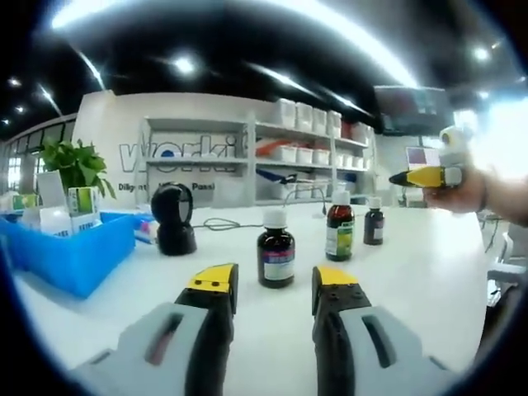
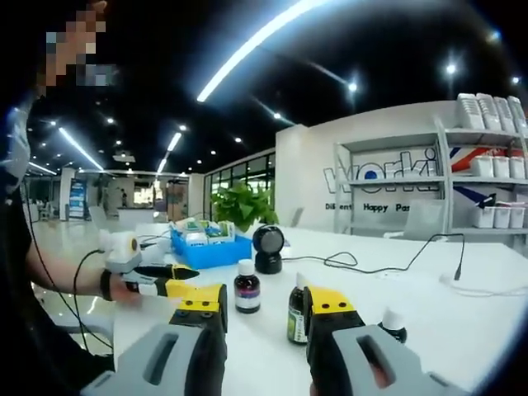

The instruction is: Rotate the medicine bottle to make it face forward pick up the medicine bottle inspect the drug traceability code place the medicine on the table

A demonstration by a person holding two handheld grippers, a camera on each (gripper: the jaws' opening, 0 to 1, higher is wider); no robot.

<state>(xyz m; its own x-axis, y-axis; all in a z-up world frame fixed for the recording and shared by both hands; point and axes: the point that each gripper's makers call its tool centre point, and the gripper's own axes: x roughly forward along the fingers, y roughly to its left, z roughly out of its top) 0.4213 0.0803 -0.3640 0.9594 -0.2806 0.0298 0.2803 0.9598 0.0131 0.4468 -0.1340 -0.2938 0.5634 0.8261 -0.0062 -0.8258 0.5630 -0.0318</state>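
Observation:
Three brown medicine bottles with white caps stand on the white table (image 1: 429, 272). The nearest bottle (image 1: 275, 256) stands just beyond the gap of my open left gripper (image 1: 275, 279), not touched. A green-labelled bottle (image 1: 339, 227) and a smaller dark bottle (image 1: 374, 223) stand farther right. In the right gripper view the same bottles appear: one (image 2: 247, 289) ahead, the green-labelled one (image 2: 295, 313) partly hidden by a jaw, the small one (image 2: 394, 322) to the right. My right gripper (image 2: 266, 301) is open and holds nothing. The right gripper (image 1: 425, 176) also hovers high at the right, in a hand.
A black barcode scanner (image 1: 173, 219) stands left of the bottles, with a cable (image 2: 388, 268) trailing over the table. A blue bin (image 1: 70, 252) of boxes and a potted plant (image 1: 74, 165) sit at the left. Shelves (image 1: 305, 153) with white boxes line the back wall.

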